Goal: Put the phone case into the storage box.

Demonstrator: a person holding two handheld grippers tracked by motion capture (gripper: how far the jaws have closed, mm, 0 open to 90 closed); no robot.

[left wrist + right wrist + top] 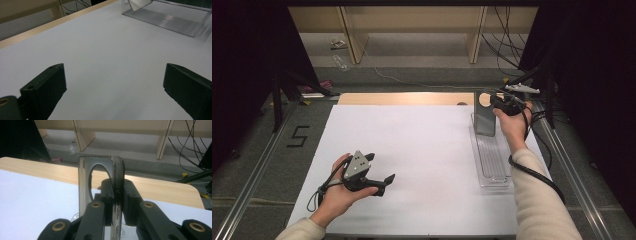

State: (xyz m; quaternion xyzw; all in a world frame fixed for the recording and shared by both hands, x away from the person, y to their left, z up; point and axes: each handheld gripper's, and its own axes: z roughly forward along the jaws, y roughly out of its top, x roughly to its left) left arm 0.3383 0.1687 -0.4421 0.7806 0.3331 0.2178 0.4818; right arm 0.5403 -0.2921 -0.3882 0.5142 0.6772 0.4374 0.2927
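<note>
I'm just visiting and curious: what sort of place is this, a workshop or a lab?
Most likely a recording lab: a white table ringed by black curtains, cables trailing over the floor, and a person working with handheld grippers, the right gripper clamping a grey plate.

Left hand sits low near the table's front-left, wrist bent, palm wrapped around the left gripper, which lies roughly level and points toward the right. Its jaws stand wide apart with nothing between them, clear in the left gripper view. Right forearm stretches forward along the right side, pale sleeve up to the wrist. Right hand is raised at the far right, carrying the right gripper pointing away from the person. Its jaws are clamped tight together on a thin upright edge.
</note>
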